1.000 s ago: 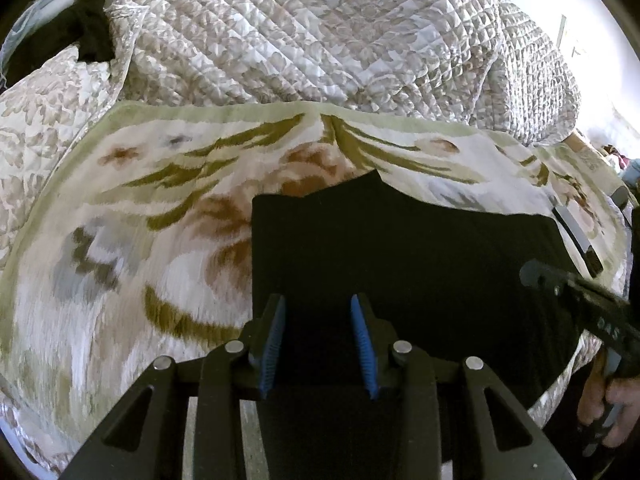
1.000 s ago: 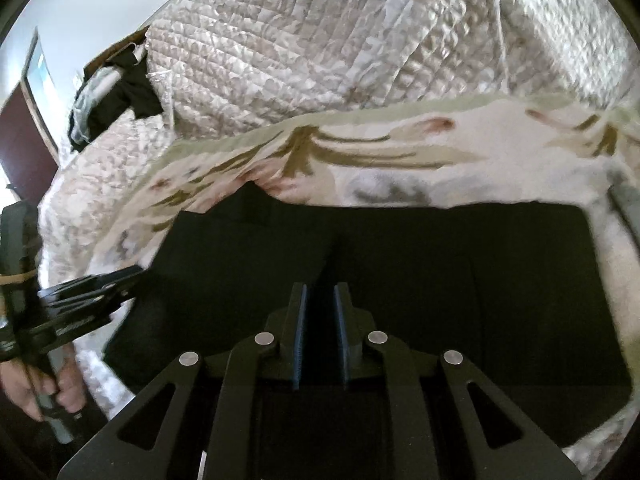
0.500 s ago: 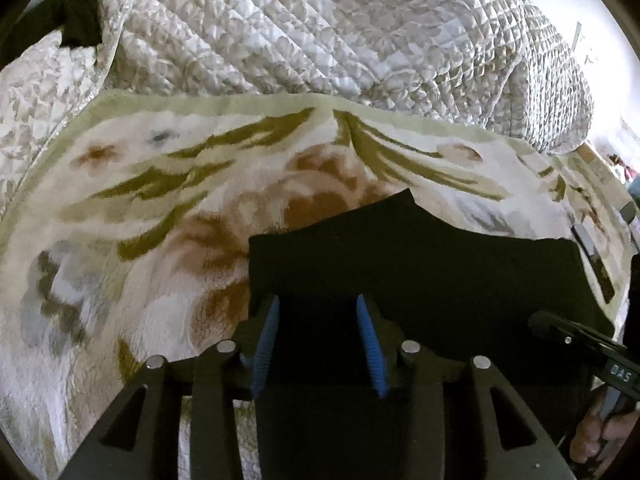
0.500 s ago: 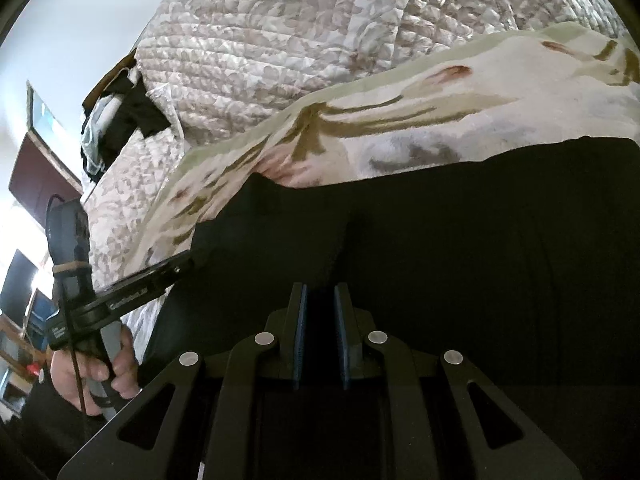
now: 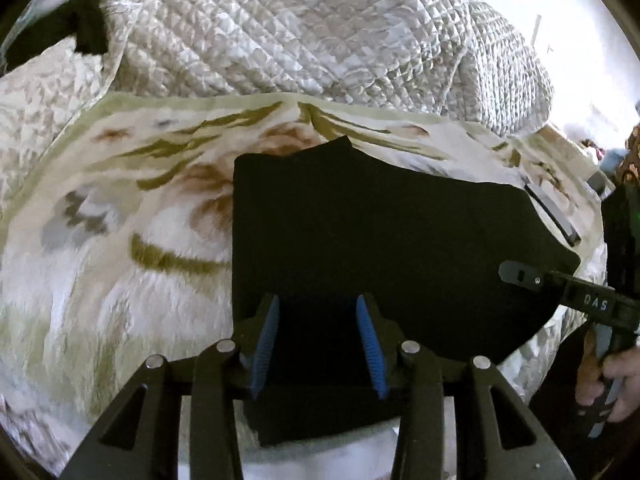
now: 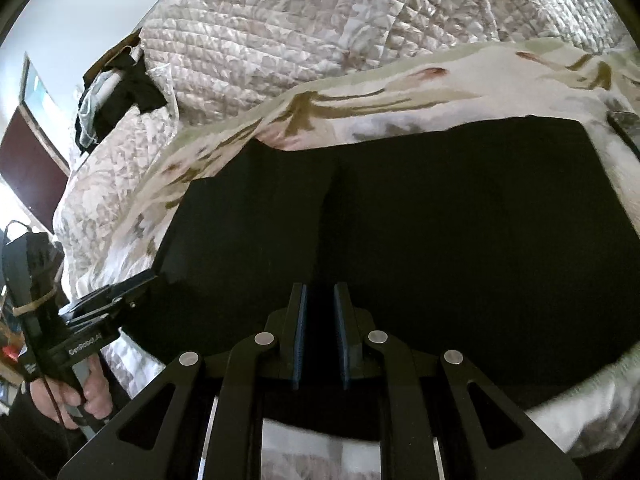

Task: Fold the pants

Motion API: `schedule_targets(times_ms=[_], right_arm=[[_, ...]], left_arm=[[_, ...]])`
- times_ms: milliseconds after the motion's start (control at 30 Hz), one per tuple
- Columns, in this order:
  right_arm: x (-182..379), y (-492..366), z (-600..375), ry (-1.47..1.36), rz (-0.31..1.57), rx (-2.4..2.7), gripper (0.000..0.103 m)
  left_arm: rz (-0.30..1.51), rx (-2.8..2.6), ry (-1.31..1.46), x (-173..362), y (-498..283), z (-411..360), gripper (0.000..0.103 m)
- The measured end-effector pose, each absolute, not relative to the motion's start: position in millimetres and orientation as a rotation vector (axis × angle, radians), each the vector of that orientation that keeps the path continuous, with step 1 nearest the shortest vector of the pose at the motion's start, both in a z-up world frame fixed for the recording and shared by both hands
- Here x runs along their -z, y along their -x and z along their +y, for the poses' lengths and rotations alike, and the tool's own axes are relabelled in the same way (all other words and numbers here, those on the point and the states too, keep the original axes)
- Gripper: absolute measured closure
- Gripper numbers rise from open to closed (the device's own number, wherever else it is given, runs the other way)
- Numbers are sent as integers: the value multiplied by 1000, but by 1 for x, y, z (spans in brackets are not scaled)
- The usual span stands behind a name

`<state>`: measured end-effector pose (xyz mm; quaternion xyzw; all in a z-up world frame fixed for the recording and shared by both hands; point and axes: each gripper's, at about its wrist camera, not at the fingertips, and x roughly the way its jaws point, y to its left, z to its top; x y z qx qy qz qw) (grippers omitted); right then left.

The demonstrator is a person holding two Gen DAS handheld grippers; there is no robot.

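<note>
Hovering left gripper [image 5: 318, 340] – fingers spread wide, empty | right gripper [image 6: 320, 332] – narrowly parted over pants [image 6: 440, 220]

A quilted bedspread [image 5: 320, 32] is heaped behind a floral blanket [image 5: 100, 220], under bright white walls [image 6: 80, 4].

The pants [image 5: 384, 232] are plain black on a cream blanket [image 5: 100, 280] with olive leaves, rust and grey blooms and a pale green border; behind, the quilt [image 5: 304, 28] is silvery white, stitched in diamonds with a beige leaf print; both grippers [image 5: 318, 340] [image 6: 320, 332] are black with blue pads [image 5: 370, 342]
</note>
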<state>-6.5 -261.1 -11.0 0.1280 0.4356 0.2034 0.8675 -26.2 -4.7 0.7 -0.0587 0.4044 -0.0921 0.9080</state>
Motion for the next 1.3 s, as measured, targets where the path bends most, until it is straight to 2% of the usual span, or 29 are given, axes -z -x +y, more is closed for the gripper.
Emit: schedule_targets(times_ms=[500,600,667,1300], right_arm=[[2,30,-301,-302,897,-297,89],[-1,33,-312,-314,887,-243,73],[-2,36,-324,-352,882,-206,50],[17,44,-384,-617,891,-40,49]], left_arm=[[825,186,134,-1,46,-6,58],[829,188,148,-4,49,-5,58],[829,185,151,-6,48,-4,58],[832,146,158,-9,42,2,58]])
